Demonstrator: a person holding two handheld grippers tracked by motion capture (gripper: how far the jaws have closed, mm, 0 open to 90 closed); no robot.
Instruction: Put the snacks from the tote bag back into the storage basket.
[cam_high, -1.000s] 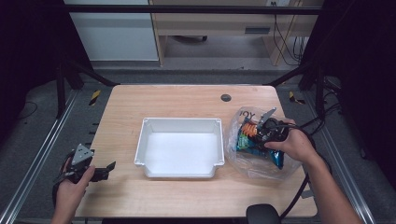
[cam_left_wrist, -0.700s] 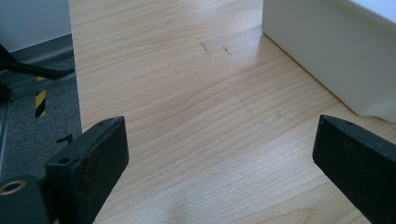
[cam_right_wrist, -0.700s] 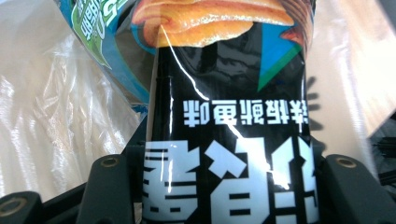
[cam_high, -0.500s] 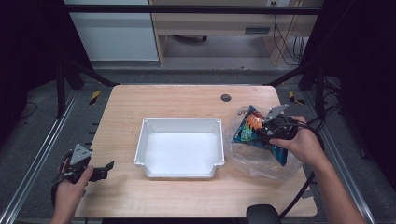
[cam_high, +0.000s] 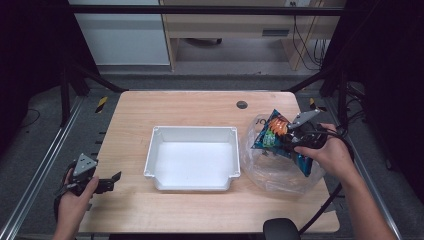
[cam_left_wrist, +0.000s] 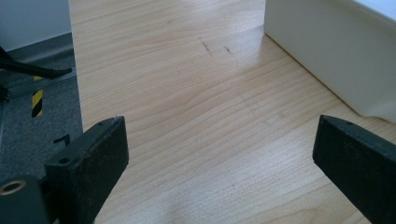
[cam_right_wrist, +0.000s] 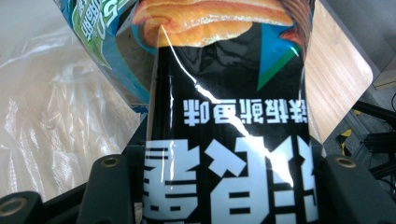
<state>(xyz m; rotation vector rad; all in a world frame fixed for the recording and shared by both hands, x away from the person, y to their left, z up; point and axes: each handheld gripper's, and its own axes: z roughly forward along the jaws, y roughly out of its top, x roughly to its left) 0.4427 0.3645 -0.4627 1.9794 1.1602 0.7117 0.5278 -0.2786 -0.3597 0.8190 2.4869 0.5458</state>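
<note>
The right gripper (cam_high: 296, 137) holds a snack packet (cam_high: 275, 136) near the right edge of the table (cam_high: 200, 107), its jaws closed on the packet's end. In the right gripper view the packet (cam_right_wrist: 229, 116) stands between the two black jaws, its black panel with white lettering upside down and an orange picture above it. The packet hangs tilted over a clear plastic bag (cam_high: 272, 170), which lies crumpled on the table just right of the white tray (cam_high: 192, 134). A second, blue packet (cam_high: 302, 162) shows under the person's right hand (cam_high: 327, 152).

The tray sits at the middle of the table with nothing in it. The left gripper (cam_high: 107, 182) rests at the table's near left corner, well apart from the tray, its jaws wide open with only bare wood between them. A dark round hole (cam_high: 242, 104) marks the table near its far edge.
</note>
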